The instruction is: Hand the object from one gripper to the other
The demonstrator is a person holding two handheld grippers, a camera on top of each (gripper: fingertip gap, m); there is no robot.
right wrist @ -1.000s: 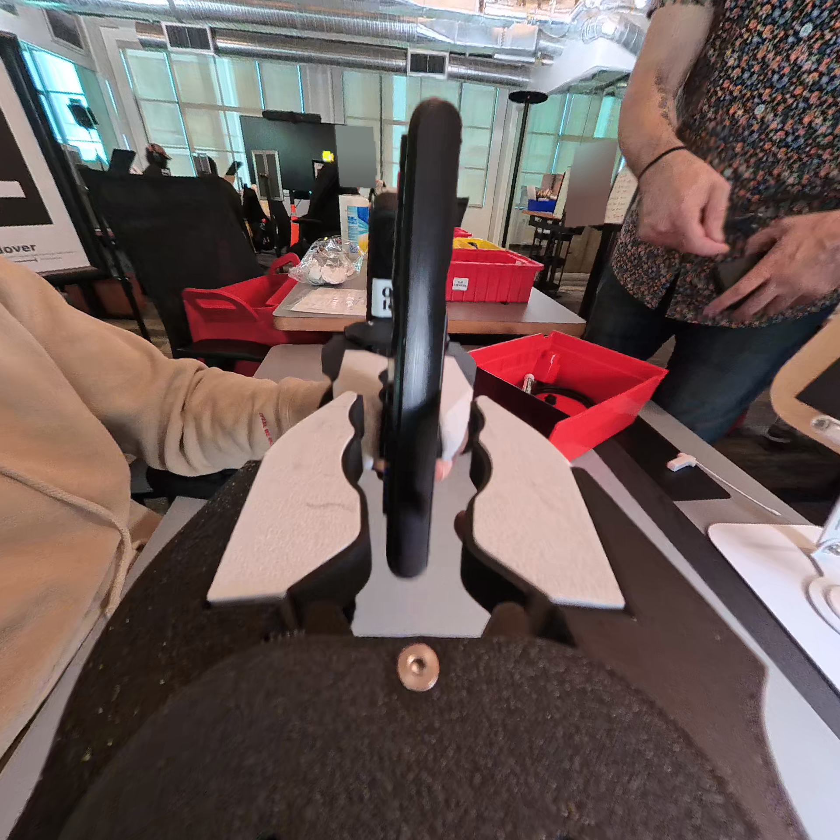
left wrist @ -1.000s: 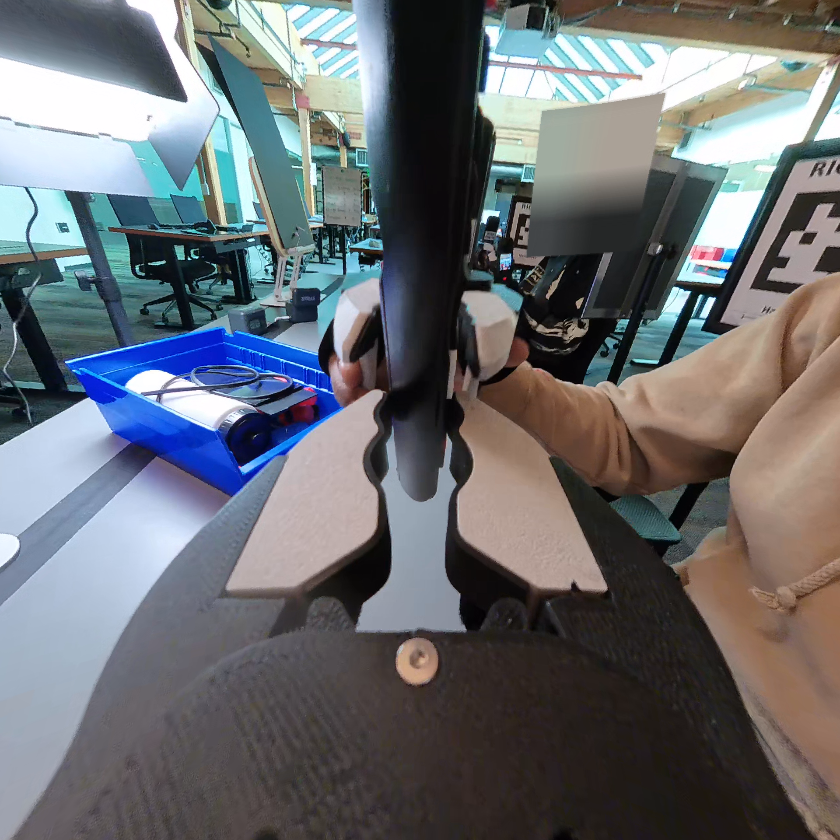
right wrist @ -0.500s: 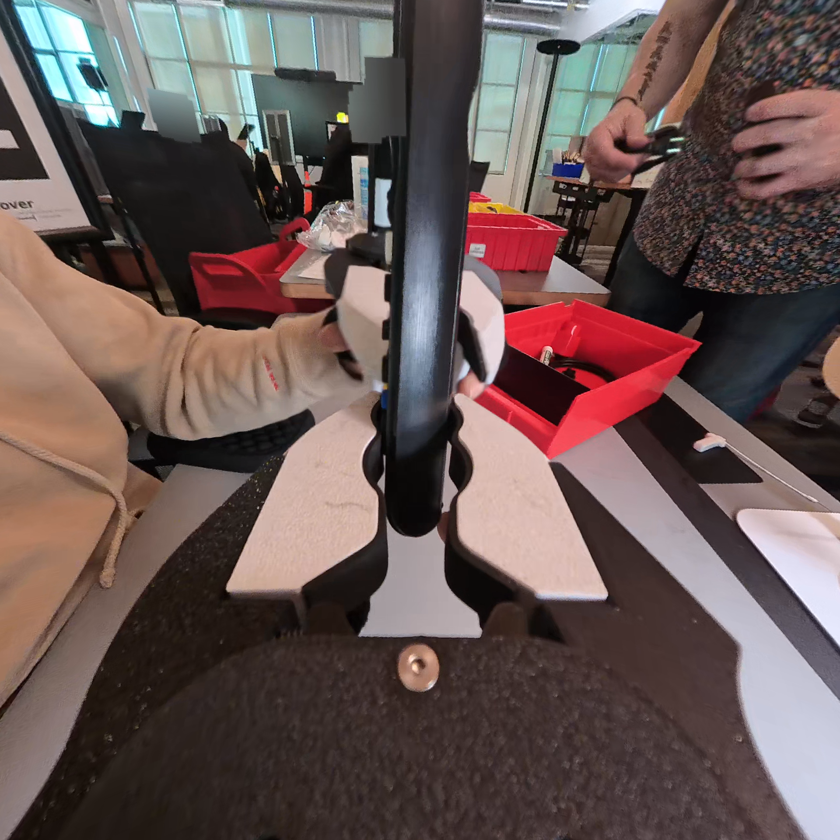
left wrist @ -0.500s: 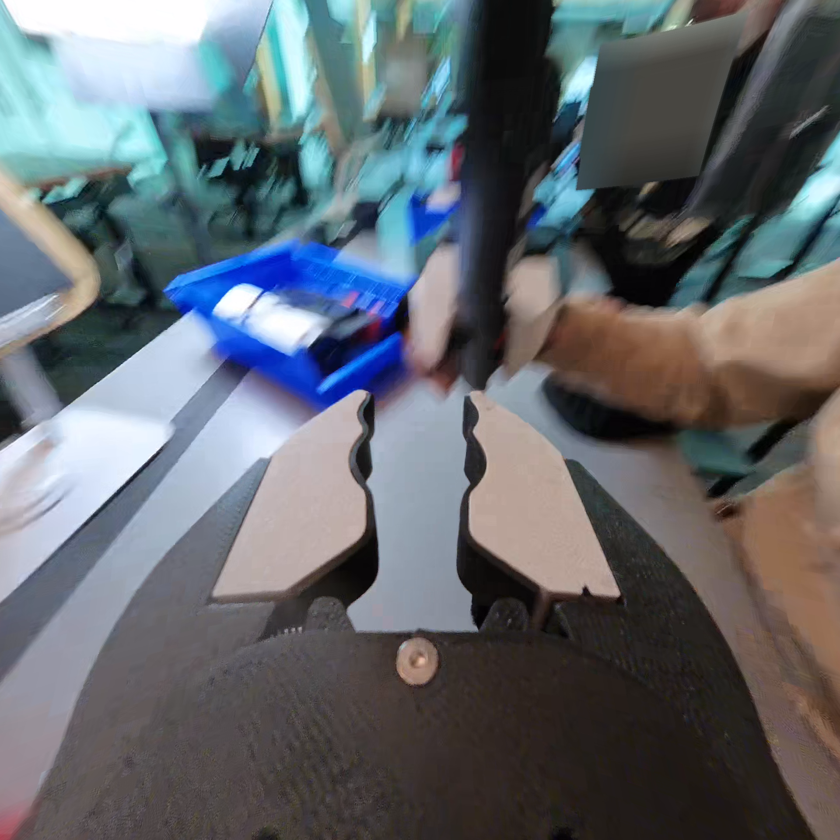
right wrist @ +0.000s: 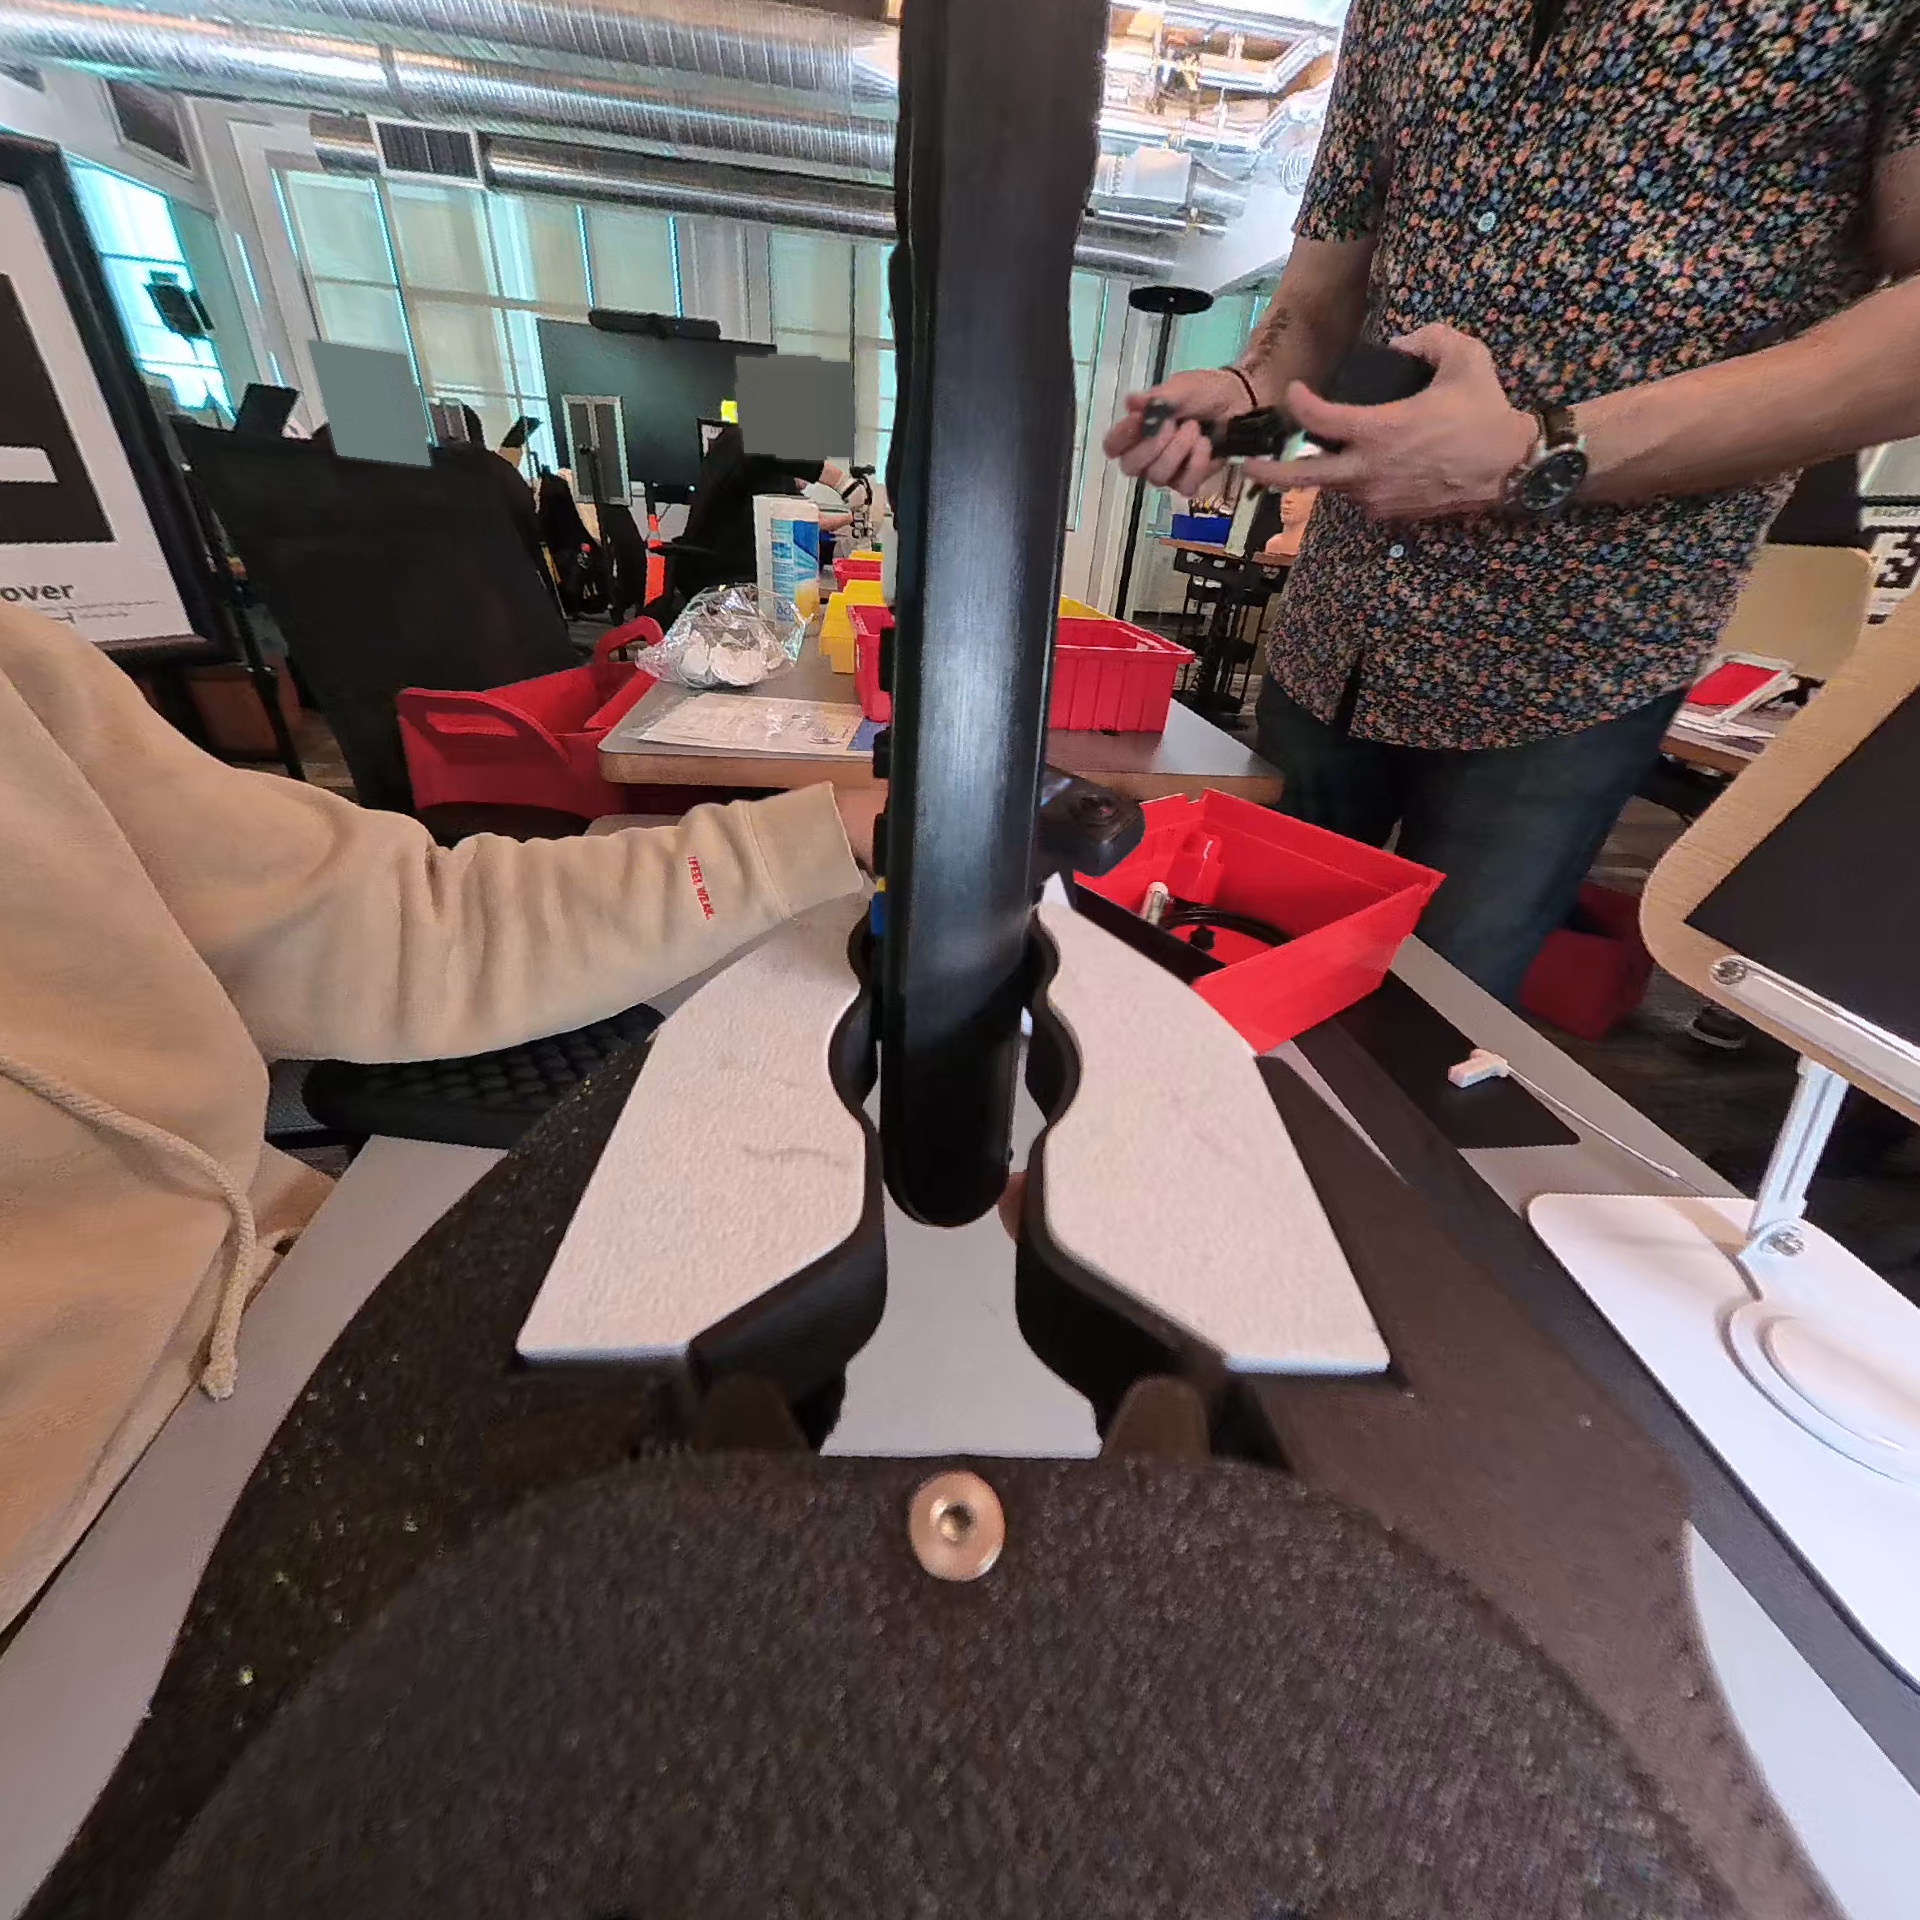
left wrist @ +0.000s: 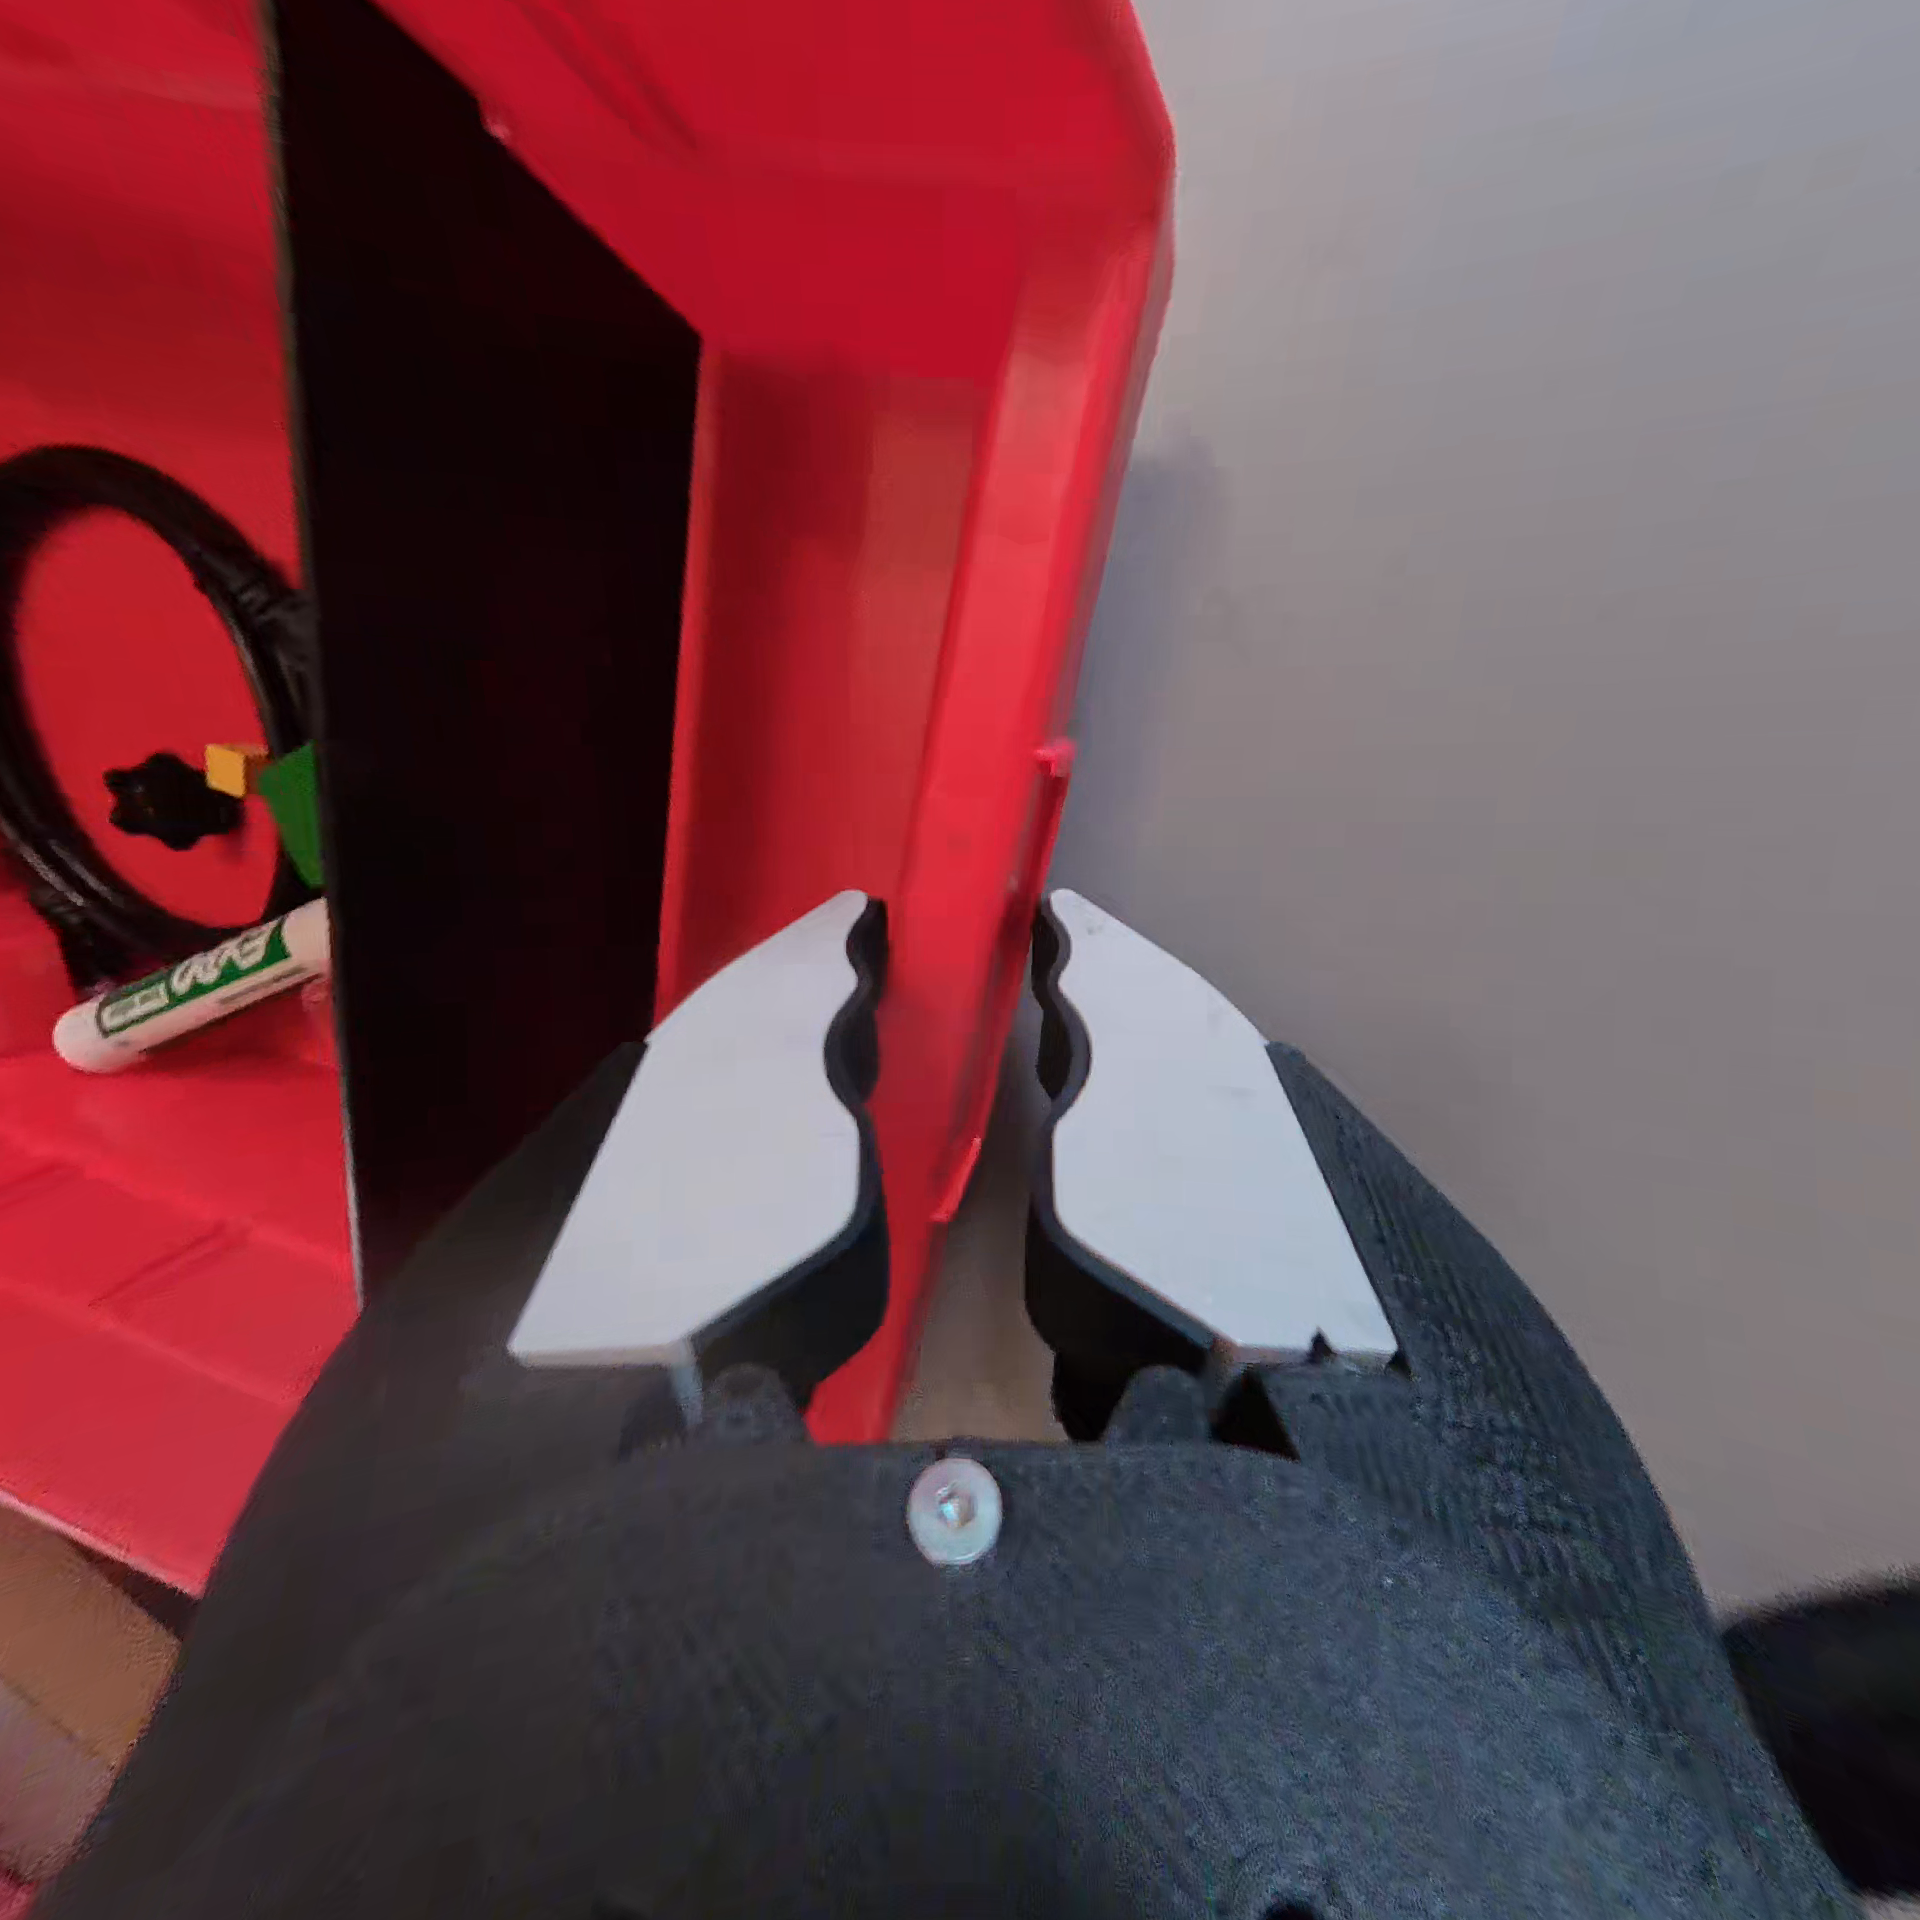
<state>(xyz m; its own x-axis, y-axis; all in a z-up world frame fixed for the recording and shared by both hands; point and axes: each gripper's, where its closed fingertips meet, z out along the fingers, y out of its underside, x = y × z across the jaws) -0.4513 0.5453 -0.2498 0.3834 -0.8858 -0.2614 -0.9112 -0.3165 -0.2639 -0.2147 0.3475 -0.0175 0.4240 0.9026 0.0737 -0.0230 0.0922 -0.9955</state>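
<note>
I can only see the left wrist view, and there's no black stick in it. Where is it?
Observer: The right gripper is shut on the stick.
Operator: Is it lying flat?
Observer: No, it stands upright and runs past the top of the right wrist view.
Operator: Is anyone near my red bin?
Observer: Yes, a person stands just behind the bin.
</note>
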